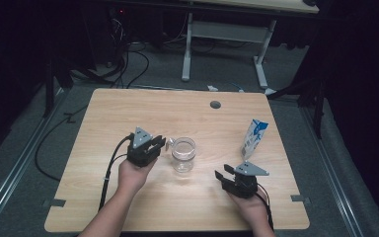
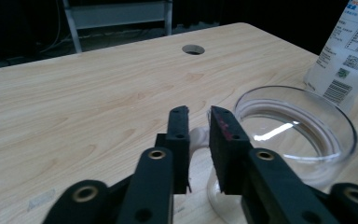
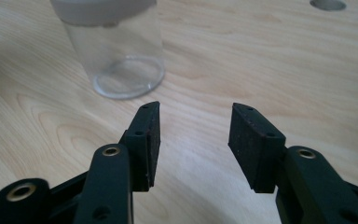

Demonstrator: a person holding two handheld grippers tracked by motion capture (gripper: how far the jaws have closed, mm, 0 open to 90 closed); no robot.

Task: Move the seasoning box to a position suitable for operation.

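Nearest us, the right gripper (image 1: 225, 176) rests low on the wooden table (image 1: 128, 113) with its jaws spread and nothing between them. The left gripper (image 1: 159, 143) pinches the handle (image 2: 198, 137) of a clear glass mug (image 1: 183, 154); that pale handle between its jaws is plain in the left gripper view. Farther right stands a blue-and-white carton (image 1: 253, 138); we see a barcode and QR code (image 2: 342, 73) on it, but the print is too small to read.
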